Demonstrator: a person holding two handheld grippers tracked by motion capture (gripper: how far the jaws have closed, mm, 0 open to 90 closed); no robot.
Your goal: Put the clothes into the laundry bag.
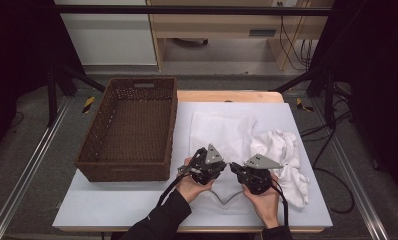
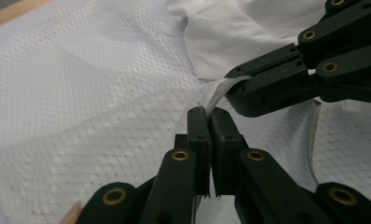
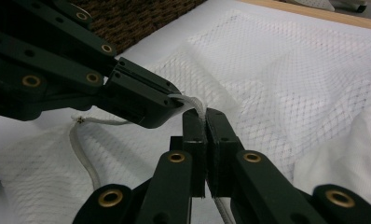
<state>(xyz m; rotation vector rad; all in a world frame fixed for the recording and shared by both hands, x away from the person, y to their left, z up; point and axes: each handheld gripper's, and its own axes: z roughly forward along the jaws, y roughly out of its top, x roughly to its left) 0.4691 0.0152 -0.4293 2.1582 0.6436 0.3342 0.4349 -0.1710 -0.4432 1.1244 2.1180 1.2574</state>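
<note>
both your left gripper (image 2: 206, 116) and right gripper (image 3: 201, 116) pinch the mesh bag's drawstring (image 3: 193, 103); white garments (image 1: 287, 160) lie unbagged beyond the jaws.

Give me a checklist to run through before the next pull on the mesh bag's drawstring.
1. Left hand-held gripper shut on the white drawstring: ok.
2. Right hand-held gripper shut on the same drawstring: ok; the two grip it side by side.
3. Mesh bag lying flat on the white table: ok.
4. Bag mouth open or drawn closed: cannot tell.
5. White garment beside the bag at the right, within reach: ok.
6. Wicker basket on the table at the left, out of the pulling path: ok.
</note>
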